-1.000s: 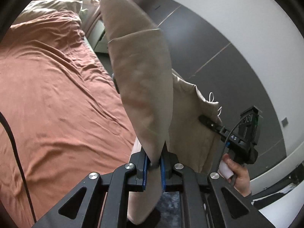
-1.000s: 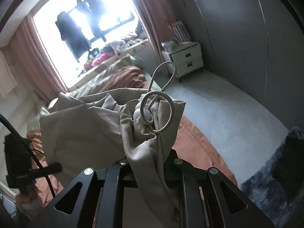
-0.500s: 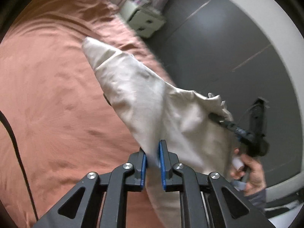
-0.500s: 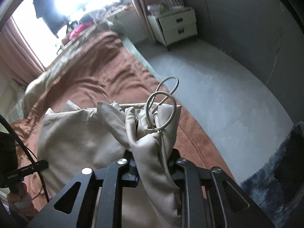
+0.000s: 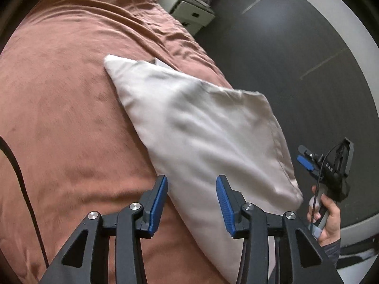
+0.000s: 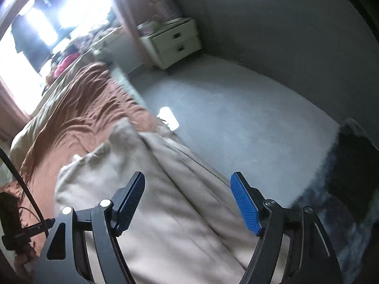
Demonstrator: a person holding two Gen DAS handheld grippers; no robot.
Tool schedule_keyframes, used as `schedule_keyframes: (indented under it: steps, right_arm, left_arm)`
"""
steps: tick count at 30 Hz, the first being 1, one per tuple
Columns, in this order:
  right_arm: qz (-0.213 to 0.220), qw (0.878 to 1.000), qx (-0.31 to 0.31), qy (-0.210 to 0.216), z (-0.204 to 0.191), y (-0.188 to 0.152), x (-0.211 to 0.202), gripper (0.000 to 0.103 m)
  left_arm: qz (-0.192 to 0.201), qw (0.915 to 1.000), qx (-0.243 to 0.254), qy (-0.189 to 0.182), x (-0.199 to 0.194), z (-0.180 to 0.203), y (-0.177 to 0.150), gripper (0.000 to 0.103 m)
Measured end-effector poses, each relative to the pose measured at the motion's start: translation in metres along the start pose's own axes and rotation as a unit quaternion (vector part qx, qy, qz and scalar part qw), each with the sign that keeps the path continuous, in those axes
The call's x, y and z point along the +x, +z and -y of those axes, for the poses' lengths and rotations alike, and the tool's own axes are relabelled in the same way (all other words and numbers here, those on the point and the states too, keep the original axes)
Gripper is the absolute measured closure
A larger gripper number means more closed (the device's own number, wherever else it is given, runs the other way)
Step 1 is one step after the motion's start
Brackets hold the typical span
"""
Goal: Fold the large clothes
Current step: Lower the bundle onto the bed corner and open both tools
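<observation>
Now the garment [image 5: 201, 127] is laid folded at the bed [image 5: 59, 118] edge, mid-frame; both left gripper [image 5: 191, 198] and right gripper [image 6: 187, 201] have just been opened, nothing clamped, so it is released to settle.

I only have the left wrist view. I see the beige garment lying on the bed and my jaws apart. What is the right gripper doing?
Observer: The right gripper has just opened; its pads touch nothing, and the beige garment lies below them.
Operator: Anything on the floor nearby?
Observer: A dark shaggy rug lies right of the bed.
Operator: What's at the bed's far end?
Observer: A bright window with dark clothes hanging.
</observation>
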State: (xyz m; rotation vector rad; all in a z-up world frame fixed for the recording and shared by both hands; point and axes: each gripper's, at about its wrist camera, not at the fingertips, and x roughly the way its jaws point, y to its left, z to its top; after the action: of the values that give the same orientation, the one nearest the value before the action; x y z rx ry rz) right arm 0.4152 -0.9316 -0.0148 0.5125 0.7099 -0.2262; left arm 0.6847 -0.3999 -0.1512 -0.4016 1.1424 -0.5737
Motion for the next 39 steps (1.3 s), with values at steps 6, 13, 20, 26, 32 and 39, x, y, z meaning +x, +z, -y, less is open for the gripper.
schedule_keyframes:
  steps: [6,13,20,26,32,39]
  right_arm:
    - [0.013,0.999,0.043,-0.025,0.024,-0.07,-0.066,0.029]
    - [0.03,0.994,0.107,-0.024,0.044,-0.131,-0.101,0.03]
    - [-0.003,0.981,0.19,0.04,0.054,-0.156,-0.038,0.062]
    - [0.031,0.979,0.203,-0.01,0.057,-0.133,-0.038,0.065]
    - [0.041,0.979,0.194,-0.039,0.044,-0.127,-0.068,0.065]
    - [0.041,0.983,0.177,-0.02,0.026,-0.14,-0.105,0.065]
  left_arm:
    - [-0.031,0.9993,0.008,-0.018,0.004,0.007,-0.035,0.058]
    - [-0.047,0.9982,0.019,-0.03,0.013,0.018,-0.061,0.058]
    - [-0.063,0.9968,0.028,-0.04,0.028,0.03,-0.076,0.058]
    - [-0.057,0.996,0.049,-0.048,0.022,0.042,-0.072,0.058]
    - [-0.046,0.9953,0.06,-0.061,-0.017,0.034,-0.087,0.058]
    - [-0.023,0.9966,0.058,-0.053,-0.076,0.025,-0.112,0.058]
